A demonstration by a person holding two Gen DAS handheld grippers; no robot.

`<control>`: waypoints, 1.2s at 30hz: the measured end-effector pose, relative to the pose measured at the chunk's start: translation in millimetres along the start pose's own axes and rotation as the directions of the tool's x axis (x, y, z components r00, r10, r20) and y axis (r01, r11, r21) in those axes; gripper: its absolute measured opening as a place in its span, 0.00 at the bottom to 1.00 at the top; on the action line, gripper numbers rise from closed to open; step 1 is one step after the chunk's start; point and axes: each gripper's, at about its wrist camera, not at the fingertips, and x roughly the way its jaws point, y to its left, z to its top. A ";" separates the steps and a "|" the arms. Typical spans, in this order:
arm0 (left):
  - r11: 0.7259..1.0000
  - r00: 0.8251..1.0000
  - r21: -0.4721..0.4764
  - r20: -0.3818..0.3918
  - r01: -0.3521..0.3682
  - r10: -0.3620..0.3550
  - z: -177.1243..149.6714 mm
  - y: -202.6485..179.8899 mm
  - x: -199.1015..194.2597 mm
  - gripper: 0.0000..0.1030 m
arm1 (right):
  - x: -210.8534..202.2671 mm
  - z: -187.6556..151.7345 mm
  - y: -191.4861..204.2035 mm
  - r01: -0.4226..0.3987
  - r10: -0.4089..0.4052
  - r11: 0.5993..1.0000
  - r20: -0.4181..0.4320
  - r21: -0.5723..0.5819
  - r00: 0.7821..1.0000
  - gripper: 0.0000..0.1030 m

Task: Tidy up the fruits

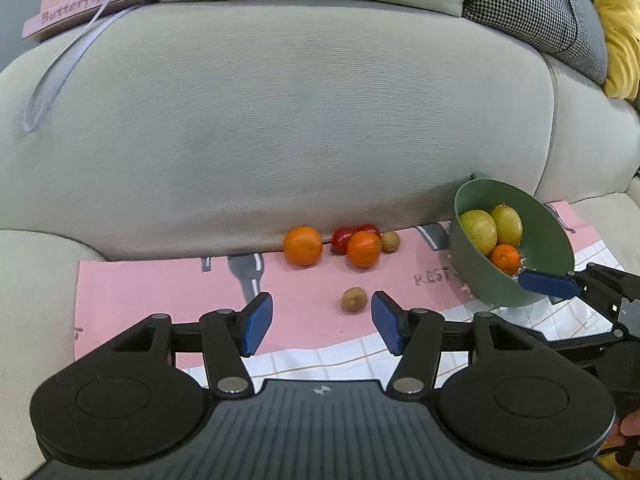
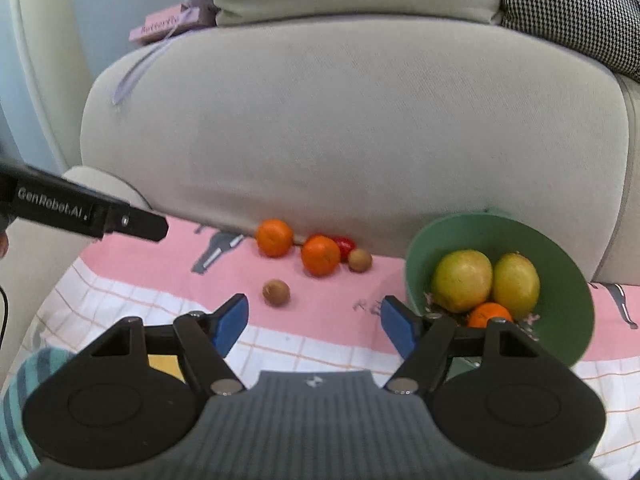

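Note:
A green bowl (image 1: 552, 240) (image 2: 560, 264) stands tilted at the right of a pink cloth (image 1: 160, 288) and holds two yellow-green fruits (image 1: 478, 231) (image 2: 462, 280) and a small orange (image 1: 505, 258) (image 2: 489, 315). Two oranges (image 1: 303, 245) (image 2: 274, 237), a red fruit (image 1: 343, 238) (image 2: 346, 246) and a kiwi (image 1: 390, 241) (image 2: 359, 260) lie by the sofa cushion. Another kiwi (image 1: 354, 300) (image 2: 276, 292) lies nearer. My left gripper (image 1: 322, 322) is open and empty, just before that kiwi. My right gripper (image 2: 312, 320) is open, its right finger (image 1: 548, 283) at the bowl's near rim.
A grey sofa cushion (image 1: 280, 120) rises right behind the fruits. A pink "Butterfly" box (image 1: 76, 10) with a ribbon sits on top at the left. Checked and yellow pillows (image 1: 540, 12) are at the upper right. The cloth's white checked part (image 2: 320, 352) lies nearest me.

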 end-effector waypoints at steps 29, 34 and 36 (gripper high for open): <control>0.996 0.991 0.014 -0.095 0.091 -0.089 -17.1 -20.4 106.4 0.48 | 92.6 -24.5 5.6 0.069 -0.081 0.969 -0.042 -0.236 0.996 0.31; 0.996 0.989 -0.008 -0.121 0.084 -0.084 -15.6 -23.3 129.2 0.48 | 108.2 -24.1 0.3 0.081 -0.094 0.960 -0.036 -0.268 0.995 0.30; 0.996 0.989 -0.021 -0.124 0.082 -0.084 -14.5 -23.9 135.1 0.48 | 114.2 -24.3 -1.8 0.084 -0.097 0.958 -0.034 -0.276 0.995 0.30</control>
